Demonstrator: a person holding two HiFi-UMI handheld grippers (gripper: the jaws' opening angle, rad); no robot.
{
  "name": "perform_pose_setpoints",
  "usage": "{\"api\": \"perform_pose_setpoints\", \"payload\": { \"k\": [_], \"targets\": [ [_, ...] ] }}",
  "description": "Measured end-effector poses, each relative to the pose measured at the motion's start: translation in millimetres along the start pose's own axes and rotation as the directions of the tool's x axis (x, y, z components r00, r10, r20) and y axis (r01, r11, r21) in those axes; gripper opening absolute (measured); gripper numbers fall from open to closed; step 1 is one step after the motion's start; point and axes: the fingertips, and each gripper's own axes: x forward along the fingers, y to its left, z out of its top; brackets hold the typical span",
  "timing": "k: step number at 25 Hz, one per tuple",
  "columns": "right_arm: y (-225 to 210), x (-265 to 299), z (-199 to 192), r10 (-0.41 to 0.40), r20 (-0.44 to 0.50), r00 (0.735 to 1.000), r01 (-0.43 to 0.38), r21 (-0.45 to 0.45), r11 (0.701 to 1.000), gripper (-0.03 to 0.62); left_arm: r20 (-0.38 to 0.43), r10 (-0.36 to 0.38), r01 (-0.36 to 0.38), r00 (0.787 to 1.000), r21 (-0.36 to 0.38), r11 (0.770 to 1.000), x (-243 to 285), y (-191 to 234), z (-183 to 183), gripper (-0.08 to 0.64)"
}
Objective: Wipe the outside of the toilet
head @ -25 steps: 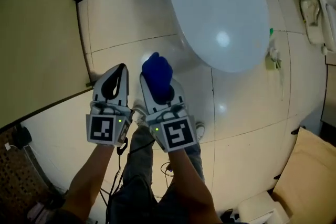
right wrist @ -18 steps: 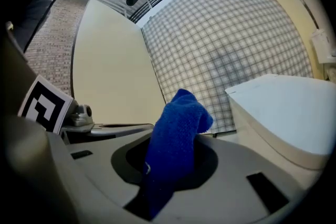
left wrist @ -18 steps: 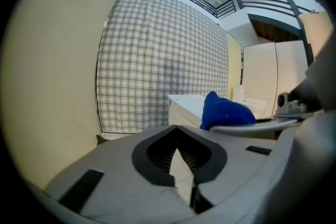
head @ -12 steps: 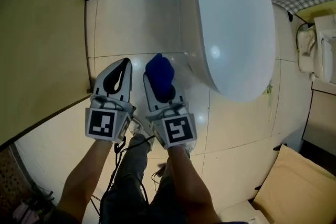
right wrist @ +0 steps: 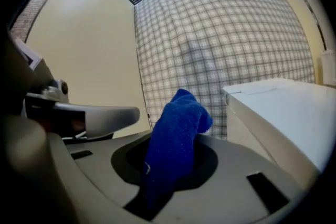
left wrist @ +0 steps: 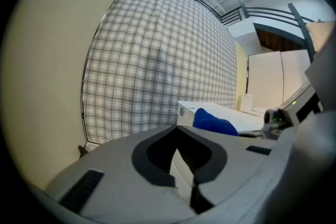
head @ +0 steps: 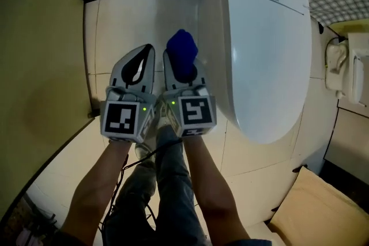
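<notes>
A white toilet [head: 265, 37] with its lid down fills the upper right of the head view, and its lid [right wrist: 283, 107] shows at the right of the right gripper view. My right gripper [head: 183, 75] is shut on a blue cloth [head: 182, 52], just left of the toilet's side and apart from it. The cloth [right wrist: 176, 139] sticks up between its jaws. My left gripper [head: 138, 75] sits right beside it, shut and holding nothing. In the left gripper view the cloth [left wrist: 212, 122] shows past the shut jaws, with the toilet [left wrist: 231, 118] behind.
A beige wall [head: 40, 55] runs along the left. A checked curtain [left wrist: 163, 71] hangs behind the toilet. White floor tiles [head: 124, 20] lie between wall and toilet. A tan cushion-like thing [head: 317, 204] sits at the lower right; a white fixture [head: 349, 75] is mounted at the right.
Both grippers have moved forward along the toilet's left side, the right one still carrying the cloth. The head view has shifted so the toilet's rear and the curtain show more.
</notes>
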Motion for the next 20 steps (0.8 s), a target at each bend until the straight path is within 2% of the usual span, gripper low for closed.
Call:
{"api": "perform_pose_setpoints", "payload": {
  "k": [6, 11, 16, 20],
  "targets": [
    [-99.6, 123.9, -7.0, -0.122, 0.022, 0.992, 0.121, 0.042, 0.992, 0.075, -0.023, 0.034, -0.033, 0.999, 0.020, 0.999, 96.0, 57.9, -7.2, 0.012],
    [-172.3, 209.1, -13.4, -0.207, -0.003, 0.978, 0.207, 0.056, 0.977, 0.075, -0.055, 0.023, -0.021, 0.998, 0.043, 0.999, 159.9, 71.3, -19.2, 0.012],
    [-201.9, 217.3, -21.8, -0.267, -0.016, 0.964, 0.267, 0.075, 0.961, 0.075, -0.051, 0.016, -0.012, 0.999, 0.075, 0.997, 189.1, 83.1, -36.7, 0.012],
    [-182.2, 178.9, -43.6, -0.277, -0.036, 0.960, 0.279, 0.101, 0.955, 0.075, -0.053, -0.017, 0.020, 0.998, 0.055, 0.998, 190.7, 77.1, -48.6, 0.012]
  ]
}}
